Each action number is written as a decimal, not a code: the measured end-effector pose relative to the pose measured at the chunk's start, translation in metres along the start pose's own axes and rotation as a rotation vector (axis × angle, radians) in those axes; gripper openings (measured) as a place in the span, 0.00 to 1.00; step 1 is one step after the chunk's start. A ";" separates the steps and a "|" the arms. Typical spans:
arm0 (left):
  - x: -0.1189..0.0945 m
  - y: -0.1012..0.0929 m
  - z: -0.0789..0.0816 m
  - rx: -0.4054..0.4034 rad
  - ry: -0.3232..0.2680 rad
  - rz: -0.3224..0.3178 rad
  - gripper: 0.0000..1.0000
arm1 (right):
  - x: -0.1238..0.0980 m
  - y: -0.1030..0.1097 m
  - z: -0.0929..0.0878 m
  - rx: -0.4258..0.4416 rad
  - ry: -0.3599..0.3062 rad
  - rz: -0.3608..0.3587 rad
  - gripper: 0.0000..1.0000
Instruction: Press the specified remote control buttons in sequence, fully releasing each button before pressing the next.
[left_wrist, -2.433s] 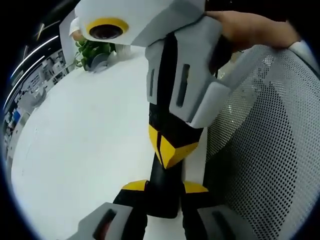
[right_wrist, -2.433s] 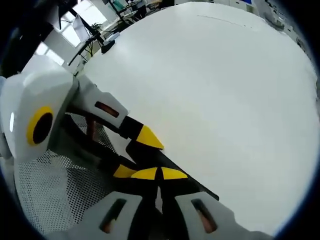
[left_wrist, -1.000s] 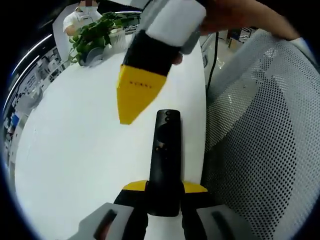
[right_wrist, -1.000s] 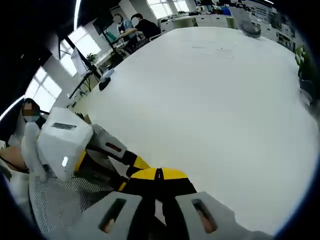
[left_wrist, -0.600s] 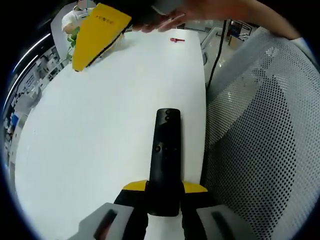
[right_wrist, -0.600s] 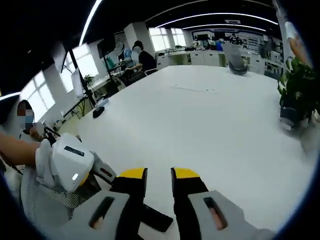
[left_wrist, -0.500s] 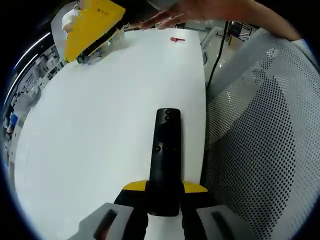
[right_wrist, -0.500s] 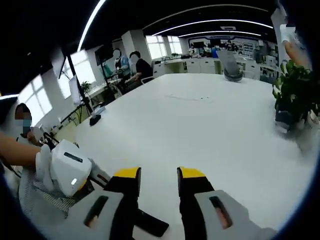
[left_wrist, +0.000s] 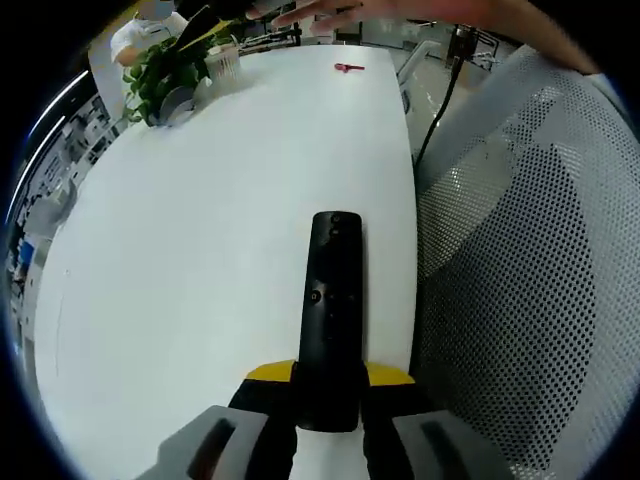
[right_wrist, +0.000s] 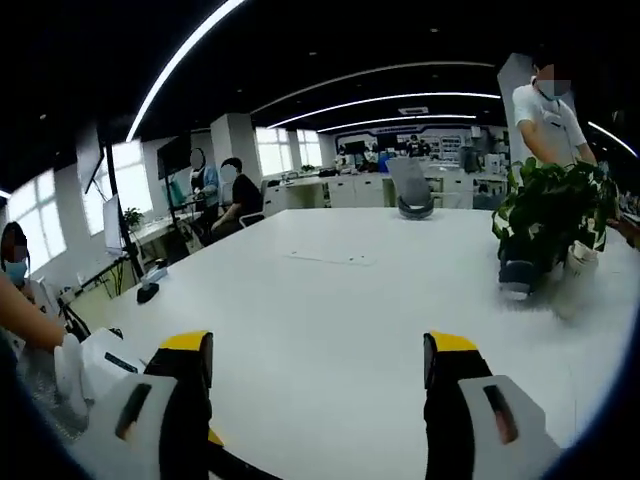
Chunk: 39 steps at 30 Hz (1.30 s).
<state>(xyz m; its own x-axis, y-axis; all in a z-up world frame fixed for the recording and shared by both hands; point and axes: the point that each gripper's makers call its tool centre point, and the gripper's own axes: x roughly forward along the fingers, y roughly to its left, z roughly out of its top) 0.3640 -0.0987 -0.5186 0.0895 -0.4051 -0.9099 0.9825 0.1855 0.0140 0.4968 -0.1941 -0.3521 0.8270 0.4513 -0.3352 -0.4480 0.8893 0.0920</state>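
Observation:
A long black remote control (left_wrist: 331, 300) lies lengthwise over the white table (left_wrist: 200, 230), close to its right edge. My left gripper (left_wrist: 330, 385) is shut on its near end, yellow tips on either side. The buttons near its far end are uncovered. My right gripper (right_wrist: 318, 360) is held high above the table with its jaws spread wide open and nothing between them. One of its yellow fingertips (left_wrist: 212, 22) shows at the top of the left gripper view under a person's hand (left_wrist: 400, 12). In the right gripper view the left gripper's white body (right_wrist: 100, 372) sits at the lower left.
A grey mesh chair (left_wrist: 530, 280) stands right beside the table edge. A potted plant (right_wrist: 545, 215) and a white cup (right_wrist: 570, 272) sit at the far end, with a small red object (left_wrist: 350, 68) nearby. People sit and stand around the office in the background.
The right gripper has lifted off the remote, swung up and away toward the far end of the table, and gone from shut to wide open. The left gripper keeps holding the remote.

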 end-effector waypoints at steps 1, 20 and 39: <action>0.000 0.002 0.000 0.000 0.001 -0.002 0.23 | 0.000 0.000 0.000 -0.010 0.001 -0.006 1.00; -0.009 0.089 0.002 0.047 0.022 0.044 0.22 | -0.003 -0.025 0.008 0.075 -0.059 -0.065 1.00; -0.012 0.204 0.028 0.153 0.065 0.119 0.22 | -0.002 -0.030 -0.002 0.117 -0.033 -0.069 0.99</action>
<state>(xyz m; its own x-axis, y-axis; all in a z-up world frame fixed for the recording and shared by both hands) 0.5678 -0.0808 -0.4930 0.2007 -0.3285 -0.9229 0.9794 0.0882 0.1816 0.5072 -0.2216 -0.3563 0.8660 0.3895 -0.3136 -0.3488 0.9199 0.1793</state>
